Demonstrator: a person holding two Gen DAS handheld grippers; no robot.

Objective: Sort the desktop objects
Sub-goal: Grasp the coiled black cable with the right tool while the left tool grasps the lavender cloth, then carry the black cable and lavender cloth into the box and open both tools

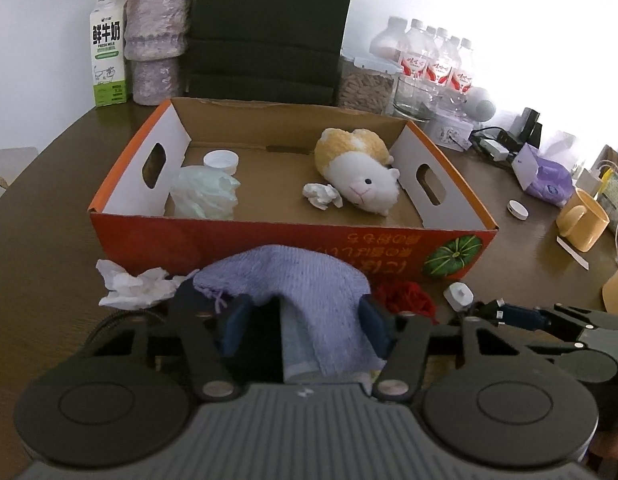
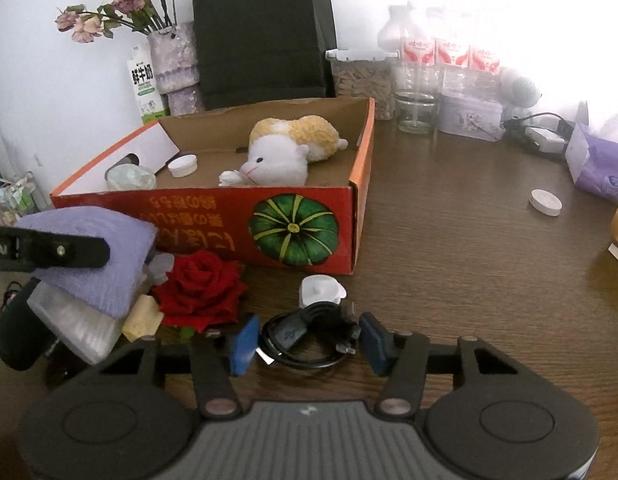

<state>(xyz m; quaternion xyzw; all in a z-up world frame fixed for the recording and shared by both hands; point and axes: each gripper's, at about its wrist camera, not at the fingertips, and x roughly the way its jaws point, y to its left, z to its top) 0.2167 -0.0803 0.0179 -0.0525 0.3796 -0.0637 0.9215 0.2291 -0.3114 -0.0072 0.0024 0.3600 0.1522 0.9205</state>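
Behind the orange box's (image 1: 269, 240) left corner stands a milk carton (image 1: 107, 50) reading "FRESH MILK". In front of the box, the left gripper (image 1: 305, 320) is clamped on a purple towel (image 1: 293, 280). To its right, the right gripper's (image 2: 309, 340) blue pads press a coiled black cable (image 2: 305, 340).

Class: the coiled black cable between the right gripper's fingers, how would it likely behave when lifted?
The cable is probably floppy: its loops lie loose and untied, so they may uncoil and dangle. It looks thin, so likely light. Its plug ends could swing.

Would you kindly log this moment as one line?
left tongs: on purple cloth | right tongs: around black cable | box: plush inside
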